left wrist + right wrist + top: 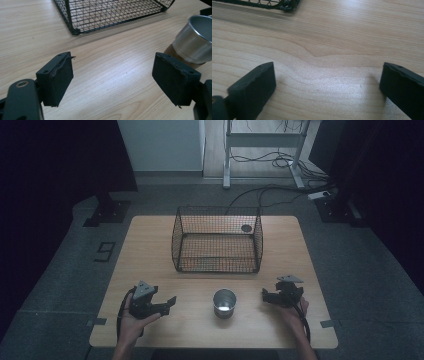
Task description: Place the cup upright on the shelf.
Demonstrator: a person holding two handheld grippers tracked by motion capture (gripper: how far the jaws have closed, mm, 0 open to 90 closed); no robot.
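Resting wide apart on the pale wooden table [150, 240], black left gripper [112, 77] gaping wide, holding nothing, shiny round metal cup [193, 42] sitting just beside it, black right gripper [328, 86] also gaping wide, gripping nothing

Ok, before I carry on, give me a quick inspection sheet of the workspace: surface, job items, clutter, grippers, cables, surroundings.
Surface: light wooden table, bare wood between the items.
Job's things: black wire basket at the far middle, upright, nothing inside; metal cup upright near the front edge, apart from the basket.
Clutter: nothing seen.
Grippers: left hand-held gripper open, left of the cup, holding nothing; right hand-held gripper open, right of the cup, holding nothing.
Cables: one trails from each gripper; more lie on the floor behind the table.
Surroundings: grey floor, a metal frame at the back, dark sides.
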